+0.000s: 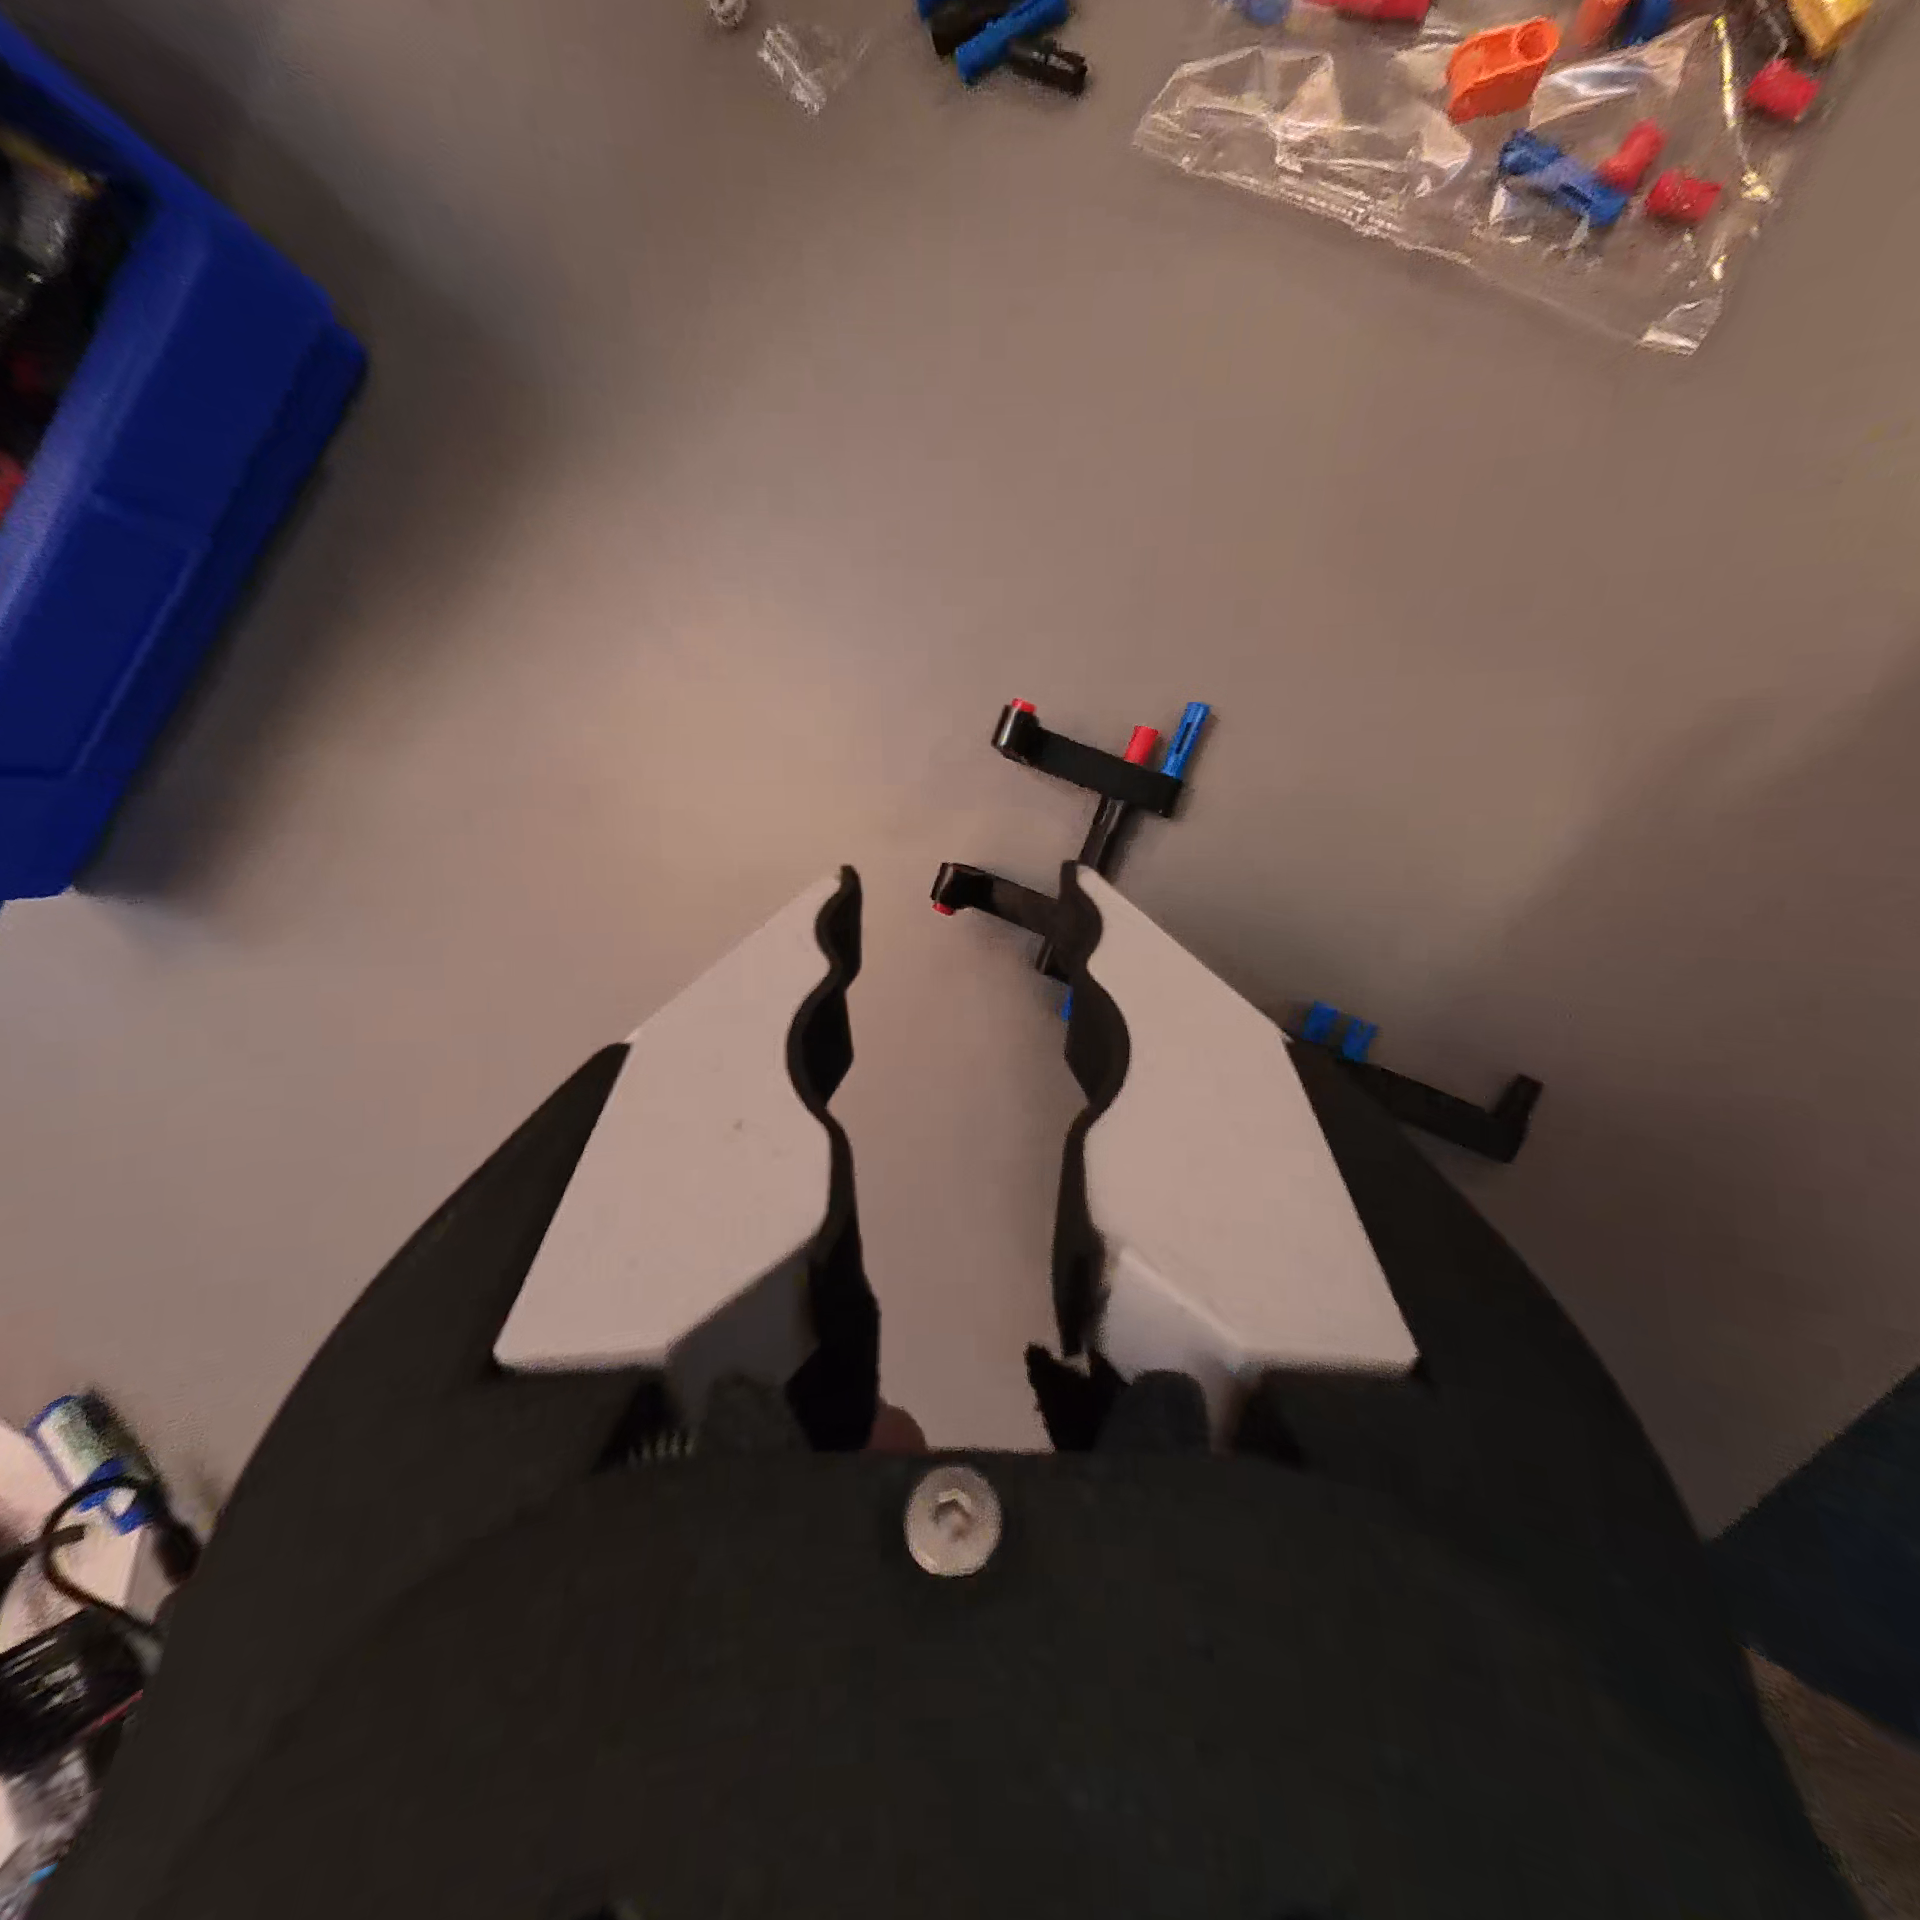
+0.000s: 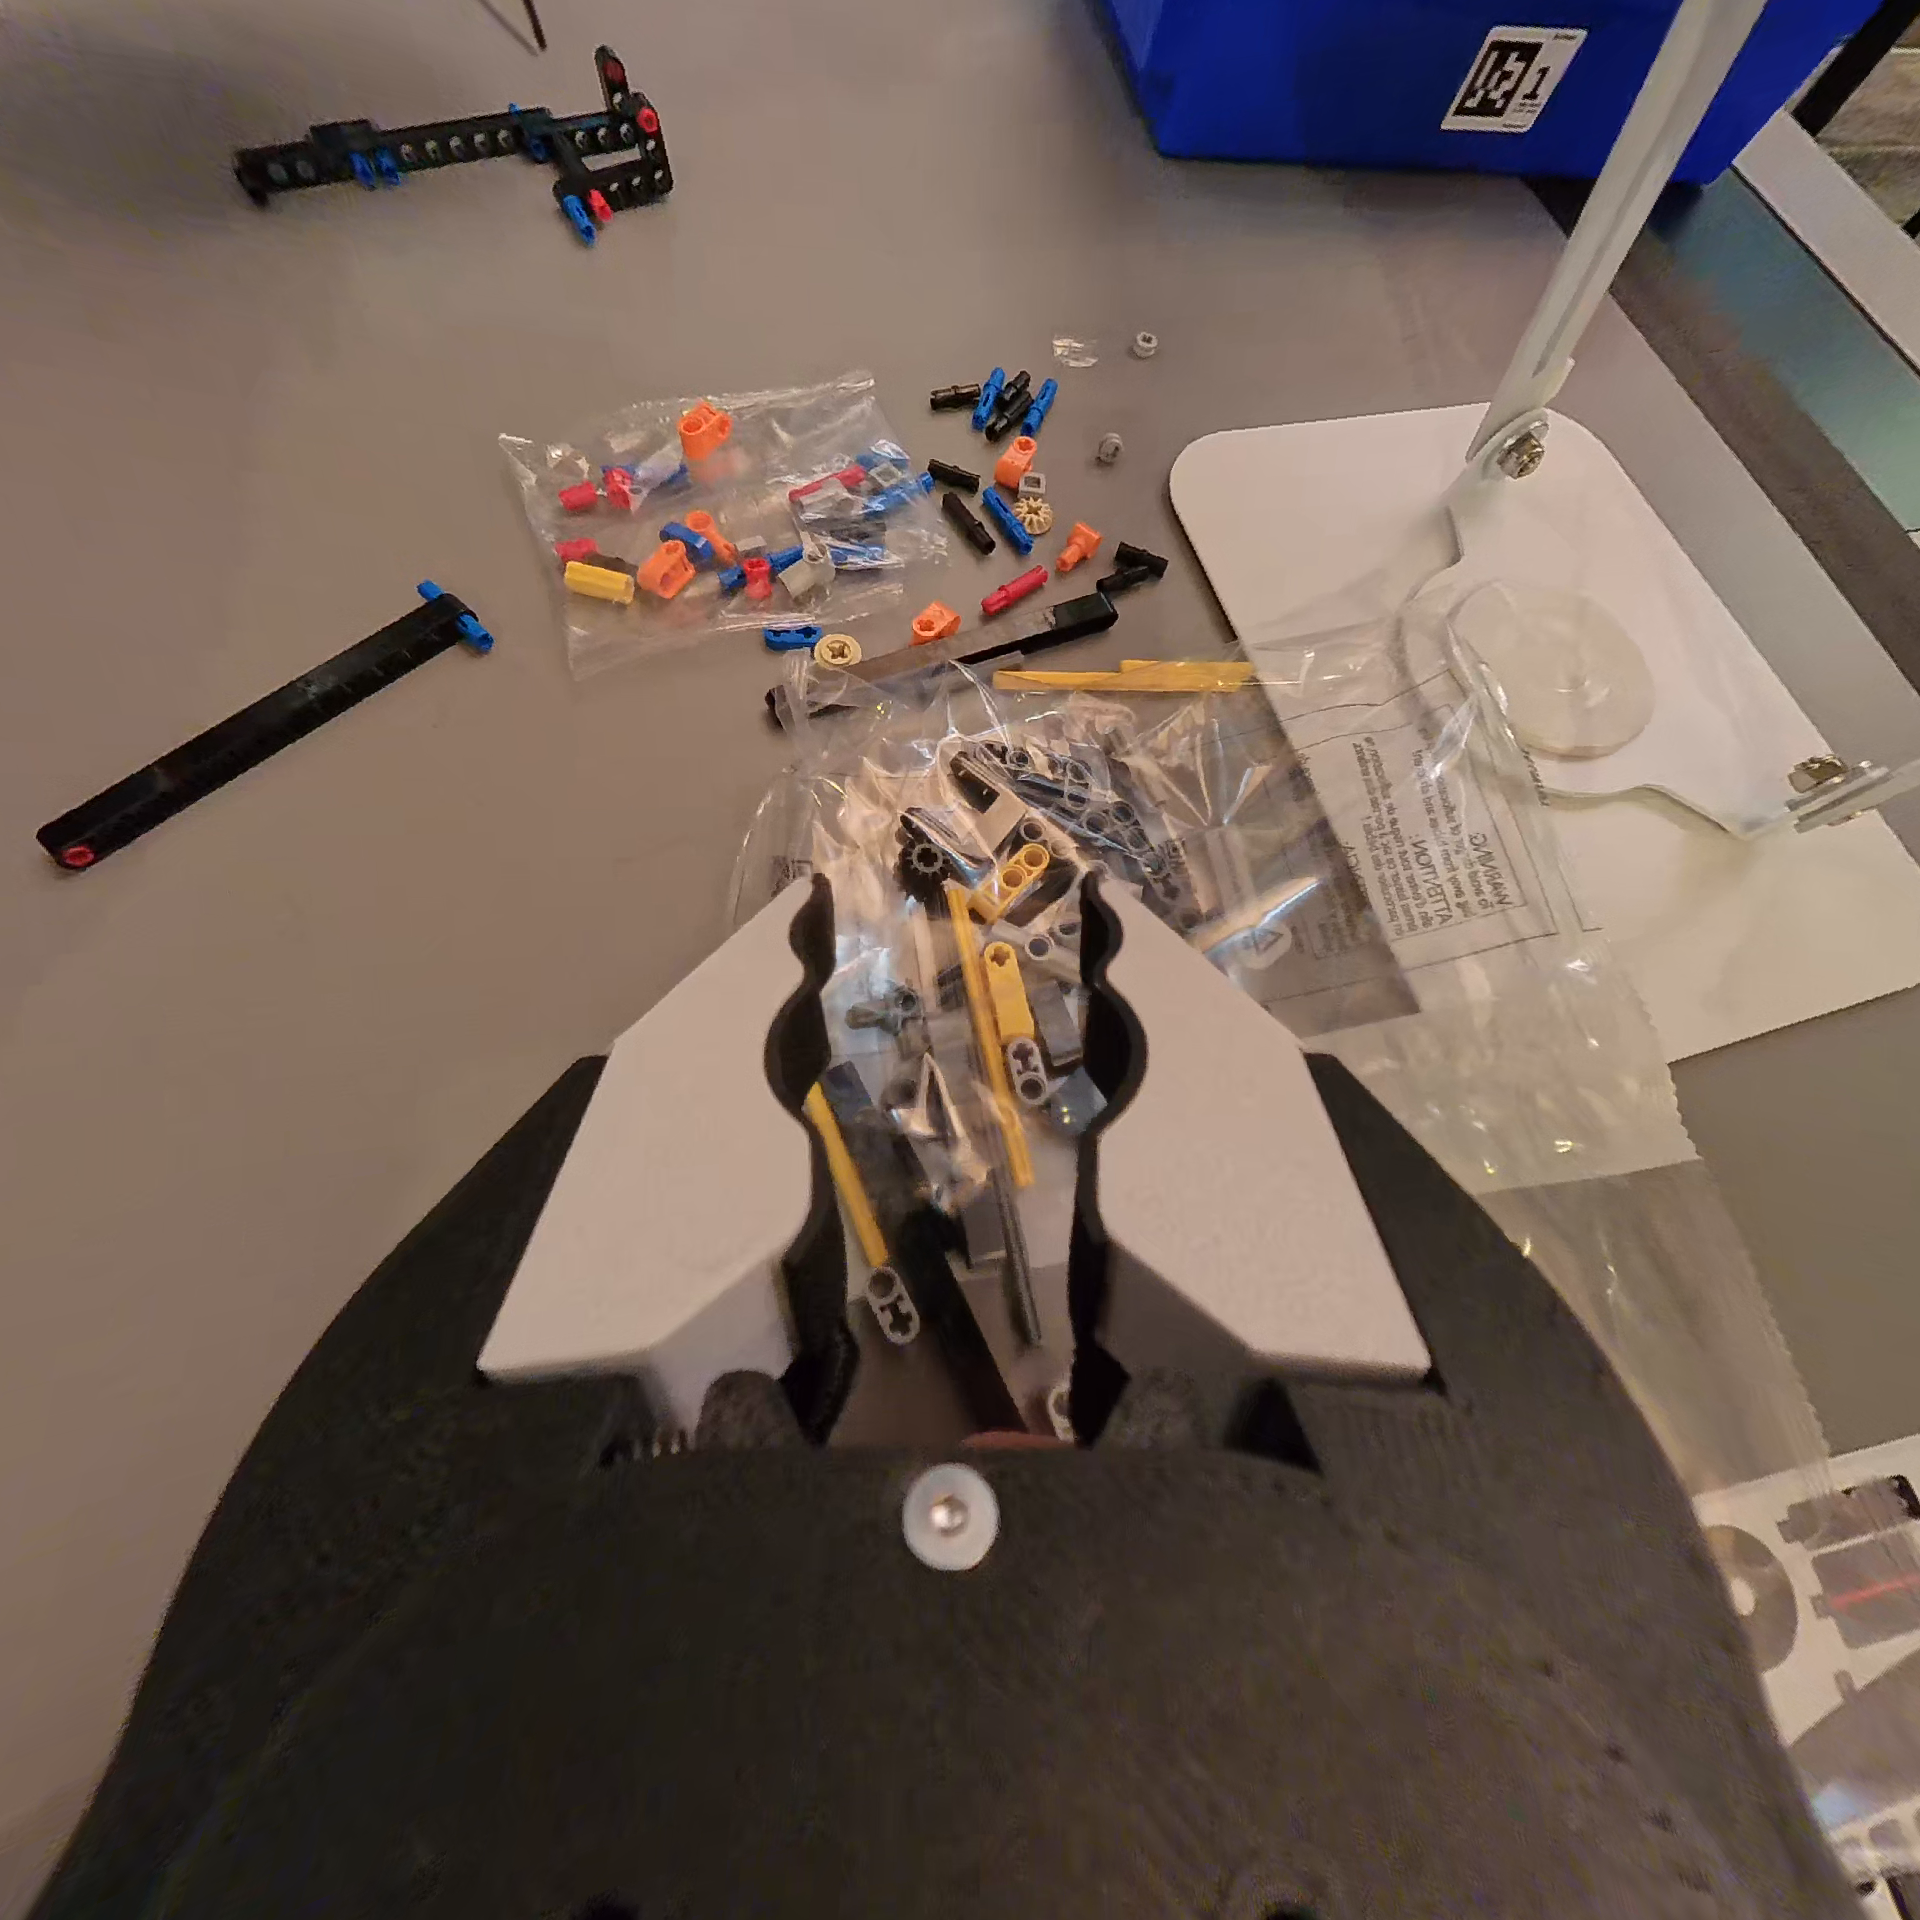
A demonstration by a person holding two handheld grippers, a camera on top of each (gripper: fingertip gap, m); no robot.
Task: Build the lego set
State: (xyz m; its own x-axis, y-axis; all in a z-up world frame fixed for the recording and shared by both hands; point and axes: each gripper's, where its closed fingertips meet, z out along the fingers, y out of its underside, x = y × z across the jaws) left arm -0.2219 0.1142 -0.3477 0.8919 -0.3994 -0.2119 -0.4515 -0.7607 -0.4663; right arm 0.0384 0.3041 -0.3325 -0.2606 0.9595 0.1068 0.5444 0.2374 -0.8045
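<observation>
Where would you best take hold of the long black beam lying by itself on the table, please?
Grip the long black beam near its middle, coming from above with the fingers across its narrow width. It lies flat and diagonal on the grey table; blue pins cross one end, a red pin fills the other, and the middle stretch looks bare.

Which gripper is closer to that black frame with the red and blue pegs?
Left. The left gripper hangs open right over the black frame; the right gripper hovers open over a parts bag, with the frame far off.
</observation>
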